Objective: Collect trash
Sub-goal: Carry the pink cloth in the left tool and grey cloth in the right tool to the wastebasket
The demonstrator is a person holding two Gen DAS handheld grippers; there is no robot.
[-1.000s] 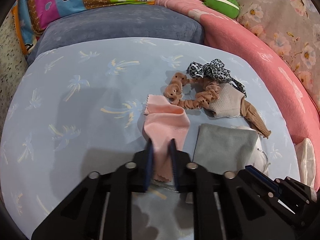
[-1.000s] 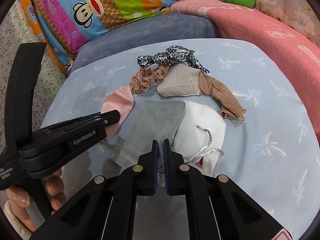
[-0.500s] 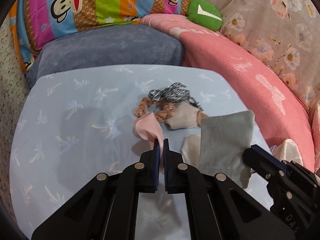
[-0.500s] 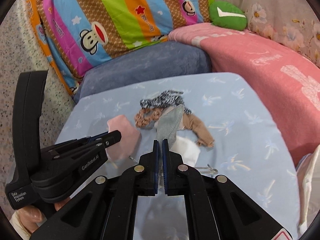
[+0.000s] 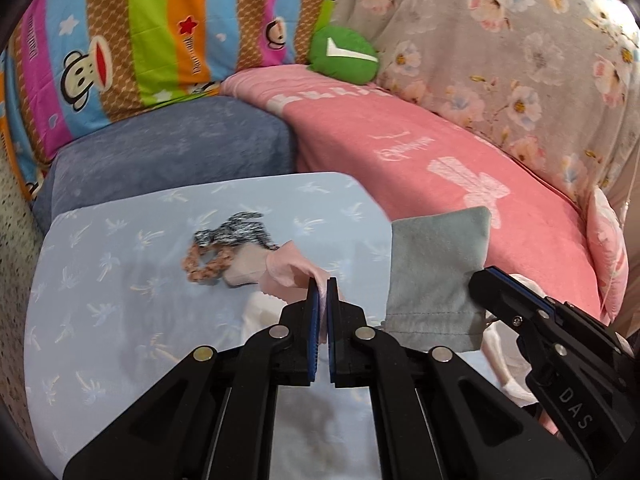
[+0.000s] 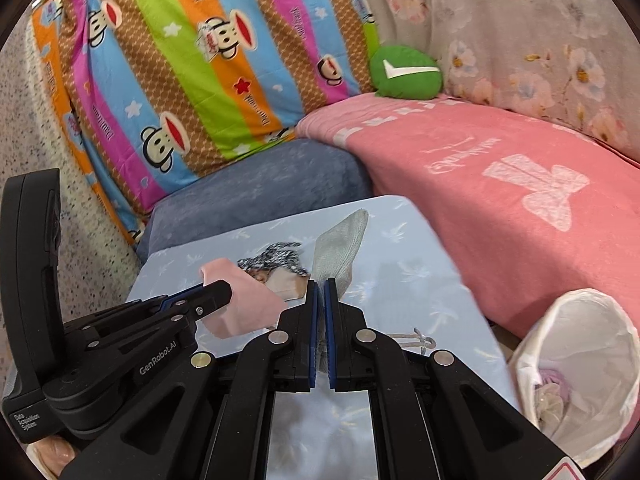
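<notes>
My left gripper [image 5: 321, 284] is shut on a pink cloth [image 5: 286, 272] and holds it above the light blue bed sheet [image 5: 100, 300]; the cloth also shows in the right wrist view [image 6: 244, 304]. My right gripper [image 6: 321, 286] is shut on a grey cloth [image 6: 338, 246], also lifted, and it hangs at the right in the left wrist view [image 5: 434, 276]. A leopard-print scrunchie [image 5: 230, 234], a brown scrunchie [image 5: 202, 266] and a beige piece [image 5: 246, 268] lie on the sheet. A white item with a silver string [image 6: 416, 340] lies below my right gripper.
A bin lined with a white bag [image 6: 580, 360] stands at the lower right, with some trash inside. A pink blanket [image 6: 500, 200], a blue-grey cushion [image 5: 168, 152], a striped monkey-print pillow [image 6: 200, 60] and a green plush [image 6: 404, 74] border the sheet.
Both grippers have risen and pulled back from the sheet, lifting the pink and grey cloths. The views have swung right and the white-bag bin has come into sight.
</notes>
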